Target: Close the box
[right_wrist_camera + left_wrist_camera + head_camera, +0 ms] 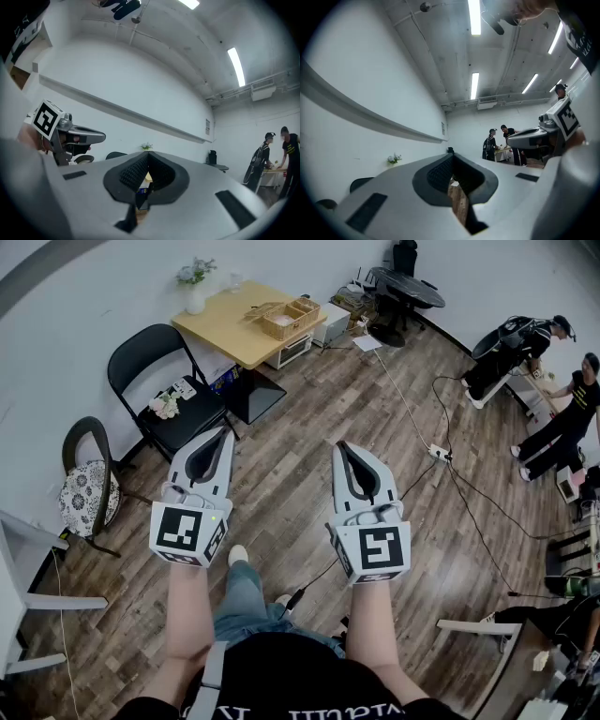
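Two tong-like grippers are being held out above a wood-plank floor. Both are pointing toward a small wooden table that is standing against the white wall.

Far left of the table, a round-backed chair with a patterned cushion is sitting by the wall. Just left of the table, a black folding chair is standing with a small bunch of flowers lying on its seat.

The left gripper is hovering in the air on the near side of the table, well apart from it. Its jaws are resting together at the tips, with nothing between them.

On the table's left corner, a white vase holding a green sprig is standing. The box, light brown and lying open at the top, is sitting on the table's right end, well apart from both grippers. Under that end, a white appliance is sitting.

The right gripper is hovering to the near right of the table, alongside the left one. Its jaws are also pressed together and gripping nothing.

Right of the table, a white power strip is lying on the floor with a cable running from it. Far right of the table, two people in dark clothes are standing close together.
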